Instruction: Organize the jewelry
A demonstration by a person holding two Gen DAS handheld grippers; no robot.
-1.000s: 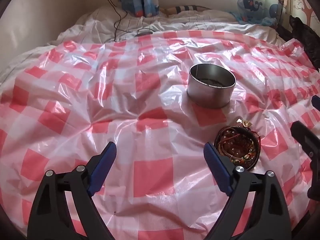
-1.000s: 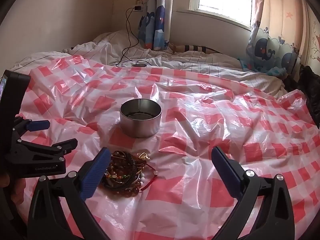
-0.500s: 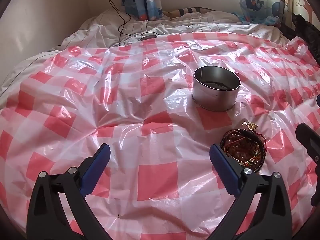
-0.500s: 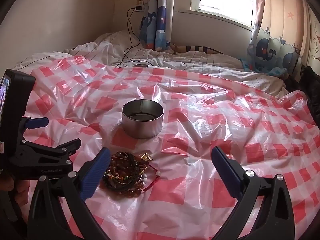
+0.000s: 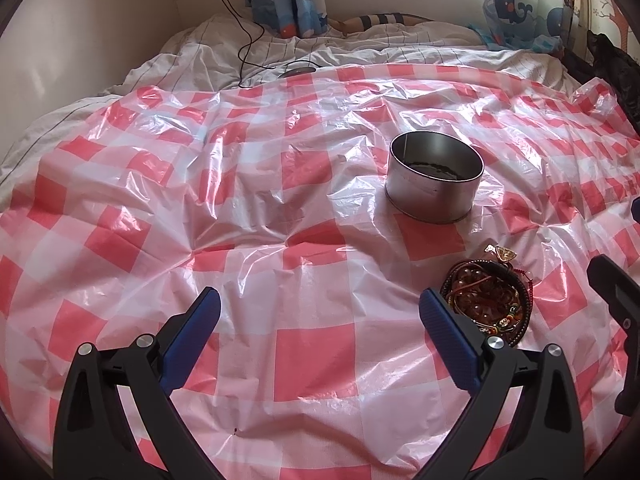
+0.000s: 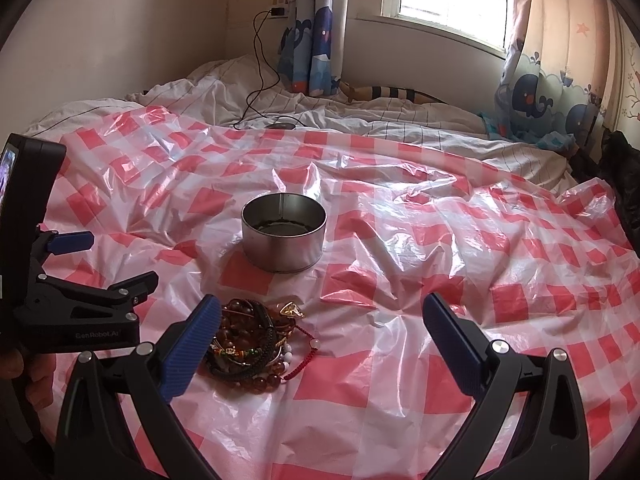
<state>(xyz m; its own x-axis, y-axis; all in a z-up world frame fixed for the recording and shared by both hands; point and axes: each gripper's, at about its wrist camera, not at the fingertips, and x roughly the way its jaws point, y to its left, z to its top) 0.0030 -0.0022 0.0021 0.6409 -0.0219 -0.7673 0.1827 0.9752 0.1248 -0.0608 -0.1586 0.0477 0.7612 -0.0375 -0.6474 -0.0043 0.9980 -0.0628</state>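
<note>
**Both claws wide over the jewelry heap**

While I hold over the bed's red-checked plastic sheet point(image 6: 400, 380), my left claw point(image 5: 318, 338), marked "GenRobot.AI", and right claw point(image 6: 322, 340) gape empty. Behind the tangled jewelry pile point(image 6: 256, 344) of amber beads, dark cords and red string stands a round metal tin point(image 6: 283, 236).

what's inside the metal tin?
The metal tin stands open. Something dark with a wavy edge lies on its bottom; what it is cannot be told. The near wall hides the front of the floor.

Bare checked sheet point(image 6: 440, 272) lies right of the tin point(image 6: 283, 232); bracelet pile point(image 6: 252, 344) sits just before it.
</note>
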